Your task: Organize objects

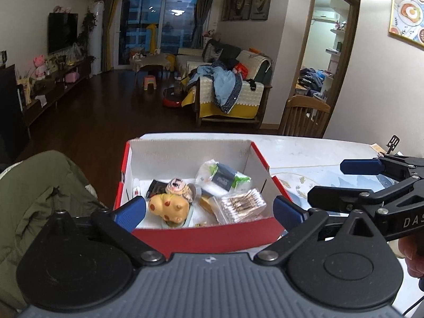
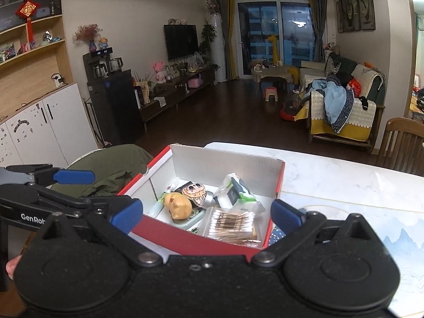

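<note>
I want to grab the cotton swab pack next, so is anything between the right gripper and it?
Only the red box's near wall stands before the open right gripper. The cotton swab pack lies uncovered just behind it, so coming over the wall from above looks workable.

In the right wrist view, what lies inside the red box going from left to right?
Green-capped tube → yellow toy → brown cartoon-face item → cotton swab pack. The tissue packs behind overlap the swabs, so I leave them out.
</note>
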The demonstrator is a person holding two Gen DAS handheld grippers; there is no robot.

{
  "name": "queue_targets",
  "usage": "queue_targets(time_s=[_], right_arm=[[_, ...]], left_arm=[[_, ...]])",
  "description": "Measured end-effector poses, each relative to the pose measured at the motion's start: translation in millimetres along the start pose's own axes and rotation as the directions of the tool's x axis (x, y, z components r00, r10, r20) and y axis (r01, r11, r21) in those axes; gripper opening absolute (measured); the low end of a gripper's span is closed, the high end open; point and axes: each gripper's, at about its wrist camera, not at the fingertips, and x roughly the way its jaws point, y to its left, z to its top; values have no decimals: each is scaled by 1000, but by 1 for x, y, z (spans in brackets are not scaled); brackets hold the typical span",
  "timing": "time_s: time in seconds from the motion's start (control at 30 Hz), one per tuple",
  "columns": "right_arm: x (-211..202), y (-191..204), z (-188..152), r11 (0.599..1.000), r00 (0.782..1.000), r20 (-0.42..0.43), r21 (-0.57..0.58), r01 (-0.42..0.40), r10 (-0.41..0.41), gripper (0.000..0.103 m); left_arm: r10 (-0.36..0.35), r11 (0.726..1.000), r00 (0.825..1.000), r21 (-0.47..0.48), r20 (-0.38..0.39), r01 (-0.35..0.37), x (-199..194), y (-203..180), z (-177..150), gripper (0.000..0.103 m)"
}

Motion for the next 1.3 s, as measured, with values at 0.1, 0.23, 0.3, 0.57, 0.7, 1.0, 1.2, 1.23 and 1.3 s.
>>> queue_targets(time_s=[0.1,0.23,0.3,0.57,0.7,1.0,1.2,1.23,1.3], right_arm=[[-3,0,-2,1000,1000,-1,6,-7,7,103],[-5,0,-7,1000,1000,-3,14,-6,6,103],[-5,0,-9,1000,1000,-6,15,-4,4,103],[-8,-3,-22,1000,1000,-16,29,8,-8,103],[-9,-5,-25,999,1000,-18,44,16,-16,103],[-12,-8,-32,998,999,-29,58,25,-23,103],[-15,-10,-35,997,999,-31,64,33,-31,103],[-16,-10,-35,997,999,-31,64,36,-34,103],[-18,-12,-36,997,999,-32,65,39,-37,103]], left_arm=[[18,1000,1000,-11,-3,-18,-4,-1,-7,103],[38,999,999,-30,-17,-38,-4,1,-14,103],[54,998,998,-25,-19,-55,-4,1,-17,103],[98,995,995,23,-8,-98,-1,-7,-25,103],[95,995,995,28,-9,-94,0,-10,-26,103],[93,995,995,26,-26,-92,3,-12,-30,103],[93,995,995,26,-23,-92,3,-14,-30,103],[89,996,996,27,-24,-88,3,-15,-29,103],[81,996,996,25,-24,-81,3,-18,-28,103]])
